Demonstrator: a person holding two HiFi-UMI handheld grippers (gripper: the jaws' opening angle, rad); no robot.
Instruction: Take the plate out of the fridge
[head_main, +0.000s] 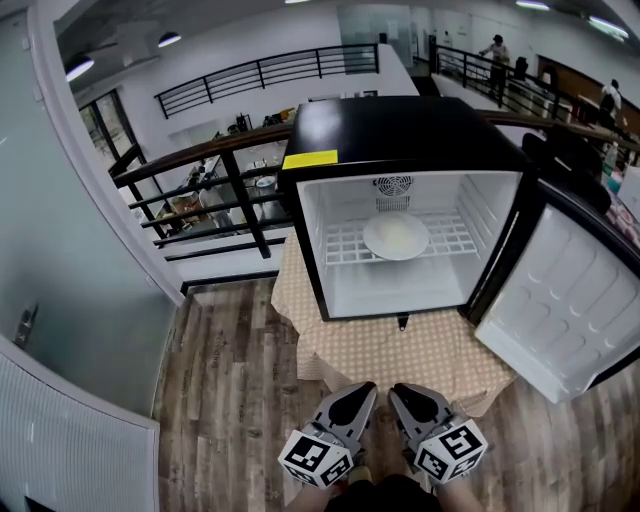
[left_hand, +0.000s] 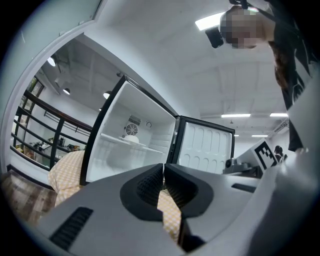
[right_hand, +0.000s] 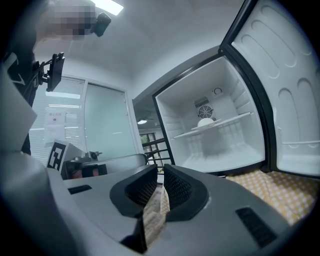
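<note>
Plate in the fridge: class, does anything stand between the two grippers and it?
Nothing visible does. The fridge door stands open, the plate lies alone on the wire shelf, and the left gripper and right gripper, both shut and empty, hang before the near edge of the table.

text readable: none | fridge front top edge: yellow label, print too small | left marker cube, right marker cube: black-and-white square codes, no letters | glass wall: posted sheet, illegible

Held low and side by side near the body, left gripper and right gripper both have jaws together, empty.
</note>
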